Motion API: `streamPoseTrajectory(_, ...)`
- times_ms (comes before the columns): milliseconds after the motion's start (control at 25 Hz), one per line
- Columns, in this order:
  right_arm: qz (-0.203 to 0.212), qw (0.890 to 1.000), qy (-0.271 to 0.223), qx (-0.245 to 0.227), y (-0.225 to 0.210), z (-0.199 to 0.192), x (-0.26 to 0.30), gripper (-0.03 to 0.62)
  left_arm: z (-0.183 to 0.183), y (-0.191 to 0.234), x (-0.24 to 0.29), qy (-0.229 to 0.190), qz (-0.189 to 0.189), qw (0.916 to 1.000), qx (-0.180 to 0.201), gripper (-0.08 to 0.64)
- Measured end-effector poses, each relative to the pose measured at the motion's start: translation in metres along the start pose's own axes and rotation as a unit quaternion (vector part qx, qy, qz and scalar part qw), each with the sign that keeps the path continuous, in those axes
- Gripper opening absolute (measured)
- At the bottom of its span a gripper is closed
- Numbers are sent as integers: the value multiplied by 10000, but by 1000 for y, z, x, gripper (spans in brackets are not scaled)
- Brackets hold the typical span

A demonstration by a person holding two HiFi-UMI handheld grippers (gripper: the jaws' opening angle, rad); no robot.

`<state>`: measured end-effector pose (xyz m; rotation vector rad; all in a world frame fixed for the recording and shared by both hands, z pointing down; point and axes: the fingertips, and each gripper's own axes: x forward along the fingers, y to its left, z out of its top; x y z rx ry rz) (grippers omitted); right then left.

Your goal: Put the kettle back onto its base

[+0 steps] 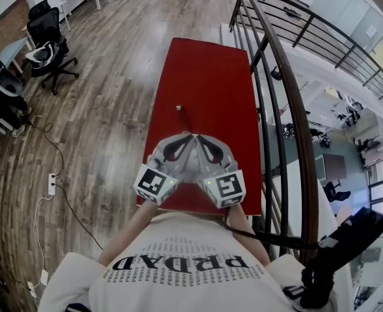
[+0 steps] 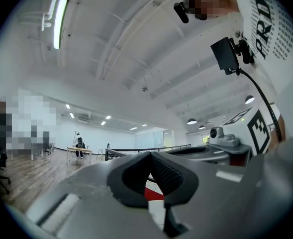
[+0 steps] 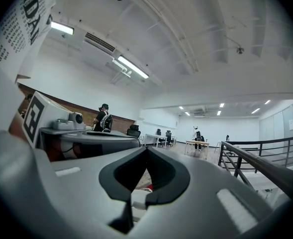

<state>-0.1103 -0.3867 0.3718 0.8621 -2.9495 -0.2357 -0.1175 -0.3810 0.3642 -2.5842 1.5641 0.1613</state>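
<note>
The table [image 1: 204, 77] is a long rectangle with a flat, matte red top. It stands on glossy wood-plank flooring, and a dark metal railing [image 1: 289, 96] with a rounded top rail runs along its right side. Near the table's middle lies a small pale thing [image 1: 178, 108], too small to identify. The kettle and its base appear in none of the views.

The person's white shirt [image 1: 178, 265] bears large black letters starting "PRD", ringed by rows of tiny print too small to read.

Over the table's near end, the left gripper [image 1: 188, 139] and the right gripper [image 1: 199, 139] are held close to the chest. Each has a smooth grey plastic shell and carries a white cube with black square markers. They angle inward into a V so that their tips meet, and both point roughly level, away from the body. The forearms are bent and come out from under the shirt.

In the left gripper view, the left gripper [image 2: 150, 154] has dark pads with a knurled, rubbery face. The tips are together and nothing is held between them. In the right gripper view, the right gripper [image 3: 146, 149] is likewise fully closed and empty. A sliver of the red table shows through the loop behind each gripper's tips.
</note>
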Motion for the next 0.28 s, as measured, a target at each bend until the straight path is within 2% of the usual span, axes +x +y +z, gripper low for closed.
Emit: streamPoseTrajectory(280, 14, 10000, 43, -33, -10, 2, 6, 8, 2, 4, 9, 14, -14, 10000, -25, -6)
